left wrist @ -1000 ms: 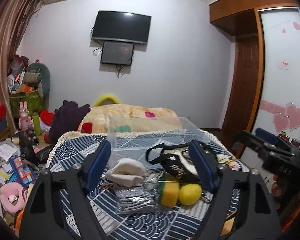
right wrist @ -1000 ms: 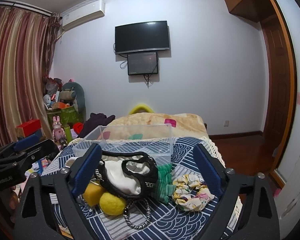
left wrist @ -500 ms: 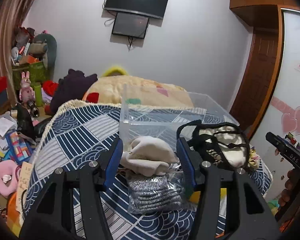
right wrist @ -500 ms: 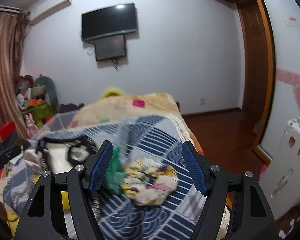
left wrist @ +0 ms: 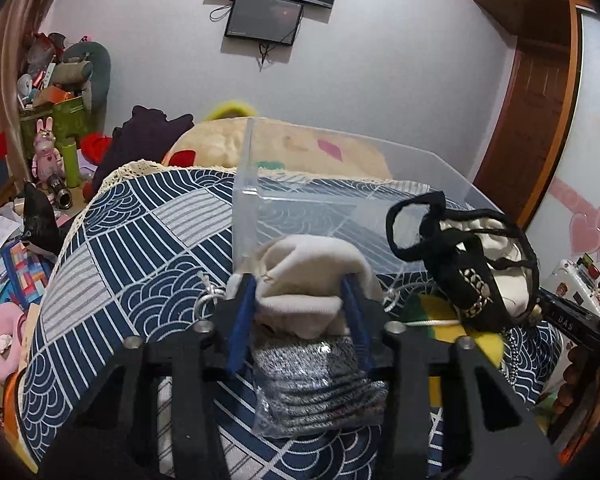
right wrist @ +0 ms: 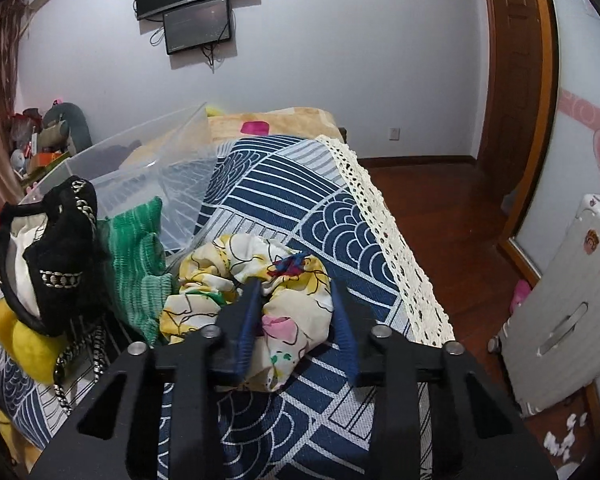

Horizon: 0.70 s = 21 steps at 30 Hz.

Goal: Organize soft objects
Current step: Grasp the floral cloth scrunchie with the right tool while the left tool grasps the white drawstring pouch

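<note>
Within the last second both claws had dropped from hovering to gripping: the left claw (left wrist: 302, 304) had clamped on the cream cloth (left wrist: 312, 276) beside the clear bin's (left wrist: 340, 184) near corner, the right claw (right wrist: 294, 300) on the floral scrunchie (right wrist: 256, 276) near the bed's lace edge; lifting into the bin looked next.

We see a bed under a blue cover (left wrist: 140, 248) printed with wave and stripe patches, its lace edge (right wrist: 384, 220) running down the right side. On the cover, far and central, stands a clear box (left wrist: 340, 184). Near its left corner lies a cream cloth (left wrist: 312, 280), partly on a grey packet (left wrist: 320, 380). Right of these sit a black bag (left wrist: 468, 280) and a yellow sponge (left wrist: 444, 312). A green cloth (right wrist: 136, 248) lies against the box, touching a floral scrunchie (right wrist: 260, 280) further right. A beige blanket (left wrist: 220, 144) is heaped at the far end.
</note>
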Each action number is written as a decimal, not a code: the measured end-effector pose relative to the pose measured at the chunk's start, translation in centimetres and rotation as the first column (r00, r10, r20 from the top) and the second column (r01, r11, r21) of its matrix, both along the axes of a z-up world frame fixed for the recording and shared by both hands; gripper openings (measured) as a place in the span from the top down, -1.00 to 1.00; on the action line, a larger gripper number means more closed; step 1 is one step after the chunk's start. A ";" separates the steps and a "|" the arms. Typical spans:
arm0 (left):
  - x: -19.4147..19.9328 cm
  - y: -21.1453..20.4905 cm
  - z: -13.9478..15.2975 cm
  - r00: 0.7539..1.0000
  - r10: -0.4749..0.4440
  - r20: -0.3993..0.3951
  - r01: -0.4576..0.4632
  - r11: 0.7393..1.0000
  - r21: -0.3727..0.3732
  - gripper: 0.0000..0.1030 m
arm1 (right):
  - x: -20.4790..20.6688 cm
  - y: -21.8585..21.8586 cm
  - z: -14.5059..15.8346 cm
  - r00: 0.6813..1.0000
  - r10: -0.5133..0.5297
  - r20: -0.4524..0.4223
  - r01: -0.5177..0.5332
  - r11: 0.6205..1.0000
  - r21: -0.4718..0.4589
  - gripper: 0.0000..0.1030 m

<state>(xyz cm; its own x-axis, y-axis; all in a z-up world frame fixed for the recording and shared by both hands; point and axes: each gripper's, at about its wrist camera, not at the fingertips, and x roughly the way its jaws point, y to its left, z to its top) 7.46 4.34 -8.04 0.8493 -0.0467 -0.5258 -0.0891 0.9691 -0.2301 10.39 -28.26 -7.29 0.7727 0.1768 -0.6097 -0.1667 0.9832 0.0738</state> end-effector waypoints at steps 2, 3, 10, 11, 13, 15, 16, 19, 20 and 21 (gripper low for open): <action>-0.2 0.0 0.0 1.000 0.008 -0.002 -0.008 1.000 0.004 0.47 | -0.4 -0.2 0.2 1.000 0.014 0.003 -0.014 1.000 0.012 0.76; -0.3 0.1 0.0 1.000 0.008 0.000 -0.008 1.000 0.001 0.51 | -0.3 -0.1 0.1 1.000 0.012 0.008 -0.012 1.000 0.010 0.77; -1.7 1.0 1.6 0.998 0.036 0.044 -0.035 0.999 -0.030 0.87 | -1.3 -0.2 2.0 0.997 -0.005 0.078 0.002 0.999 0.041 0.82; -2.0 1.1 2.0 0.998 0.038 0.057 -0.036 0.999 -0.028 0.88 | -1.6 -0.2 2.4 0.996 -0.005 0.091 0.001 0.999 0.047 0.82; -2.4 1.2 2.7 0.996 0.039 0.077 -0.037 0.999 -0.021 0.89 | -1.6 0.0 3.1 0.994 -0.005 0.110 -0.001 0.999 0.055 0.82; -2.7 1.1 3.4 0.995 0.042 0.094 -0.041 0.999 -0.010 0.89 | -1.9 0.3 4.1 0.991 0.005 0.136 -0.015 0.998 0.069 0.82; -2.8 1.1 3.8 0.994 0.044 0.103 -0.044 0.999 -0.006 0.89 | -1.7 0.5 4.4 0.990 0.009 0.143 -0.019 0.997 0.071 0.82; -3.3 1.2 5.3 0.989 0.046 0.141 -0.046 0.999 -0.001 0.89 | -1.7 1.1 5.6 0.984 0.019 0.178 -0.032 0.997 0.068 0.82; -3.3 1.2 5.7 0.987 0.048 0.151 -0.048 0.999 0.001 0.89 | -1.7 1.3 6.0 0.981 0.025 0.190 -0.038 0.997 0.069 0.82; -3.4 1.2 6.2 0.985 0.049 0.164 -0.050 0.999 0.005 0.89 | -1.7 1.5 6.4 0.979 0.033 0.200 -0.048 0.996 0.071 0.82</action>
